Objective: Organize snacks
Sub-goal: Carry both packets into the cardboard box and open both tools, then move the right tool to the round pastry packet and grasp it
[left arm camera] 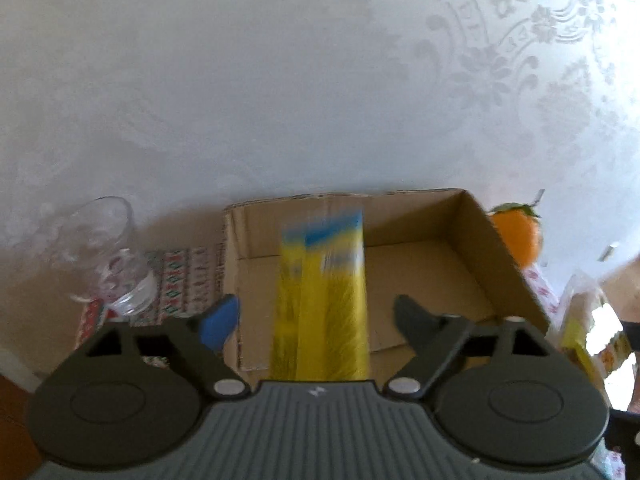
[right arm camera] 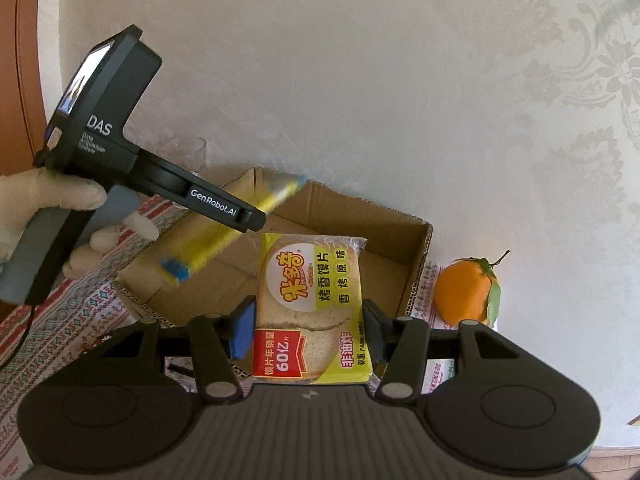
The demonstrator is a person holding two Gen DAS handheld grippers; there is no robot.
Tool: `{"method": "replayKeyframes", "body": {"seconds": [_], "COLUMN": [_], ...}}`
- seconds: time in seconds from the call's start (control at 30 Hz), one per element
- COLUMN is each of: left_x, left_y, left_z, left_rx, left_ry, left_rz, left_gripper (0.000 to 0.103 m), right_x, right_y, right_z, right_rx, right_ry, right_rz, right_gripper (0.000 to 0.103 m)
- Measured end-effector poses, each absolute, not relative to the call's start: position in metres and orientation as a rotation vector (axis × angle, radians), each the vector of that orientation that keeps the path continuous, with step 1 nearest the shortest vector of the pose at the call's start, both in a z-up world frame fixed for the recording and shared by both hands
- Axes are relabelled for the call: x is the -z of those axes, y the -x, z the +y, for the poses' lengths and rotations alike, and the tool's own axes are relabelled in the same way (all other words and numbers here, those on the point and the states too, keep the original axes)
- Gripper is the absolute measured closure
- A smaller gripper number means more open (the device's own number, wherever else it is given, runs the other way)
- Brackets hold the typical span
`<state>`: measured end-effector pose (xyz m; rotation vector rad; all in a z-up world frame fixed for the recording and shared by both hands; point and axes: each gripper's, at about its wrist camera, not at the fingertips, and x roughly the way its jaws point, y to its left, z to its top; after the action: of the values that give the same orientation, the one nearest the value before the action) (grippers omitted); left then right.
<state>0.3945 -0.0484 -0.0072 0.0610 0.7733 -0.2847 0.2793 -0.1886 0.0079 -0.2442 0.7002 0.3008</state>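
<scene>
A long yellow snack packet with blue ends (left arm camera: 324, 280) shows blurred between the fingers of my left gripper (left arm camera: 316, 320), over the open cardboard box (left arm camera: 500, 264). The jaws stand open, with a gap on each side of the packet. In the right wrist view the same packet (right arm camera: 208, 240) slants under the left gripper (right arm camera: 256, 220), above the box (right arm camera: 360, 216). My right gripper (right arm camera: 308, 328) is shut on a yellow packet of toasted bread slices (right arm camera: 316, 292), held near the box's front edge.
An orange with leaves (right arm camera: 464, 292) sits right of the box, against the pale patterned wall. A clear drinking glass (left arm camera: 108, 256) stands left of the box on a patterned cloth (left arm camera: 180, 280). A gloved hand (right arm camera: 40, 196) holds the left gripper's handle.
</scene>
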Motion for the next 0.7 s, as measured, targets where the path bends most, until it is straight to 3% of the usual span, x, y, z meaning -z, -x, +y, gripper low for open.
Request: {"method": "replayKeyframes", "body": {"seconds": [0.47, 0.53, 0.6, 0.63, 0.67, 0.7], "left_x": [-0.006, -0.008, -0.009, -0.008, -0.008, -0.007], "left_y": [-0.343, -0.329, -0.315, -0.308, -0.303, -0.297], "left_z": [-0.020, -0.013, -0.009, -0.007, -0.006, -0.004], "left_rx": [0.262, 0.293, 0.269, 0.258, 0.254, 0.252], "left_ry": [-0.084, -0.071, -0.092, -0.112, -0.125, -0.136], "left_rz": [0.706, 0.700, 0.688, 0.679, 0.677, 0.678], "left_gripper": [0.012, 0.007, 0.007, 0.007, 0.006, 0.006], "right_x": [0.009, 0.012, 0.012, 0.013, 0.013, 0.013], "right_y": [-0.342, -0.360, -0.372, -0.376, -0.380, -0.379], "right_z": [-0.176, -0.172, -0.171, -0.171, -0.173, -0.173], "right_rx": [-0.226, -0.215, -0.192, -0.177, -0.165, -0.153], "right_ry": [0.205, 0.200, 0.191, 0.184, 0.180, 0.176], "right_rz": [0.753, 0.754, 0.722, 0.706, 0.696, 0.684], "right_gripper": [0.043, 0.043, 0.031, 0.010, 0.000, 0.000]}}
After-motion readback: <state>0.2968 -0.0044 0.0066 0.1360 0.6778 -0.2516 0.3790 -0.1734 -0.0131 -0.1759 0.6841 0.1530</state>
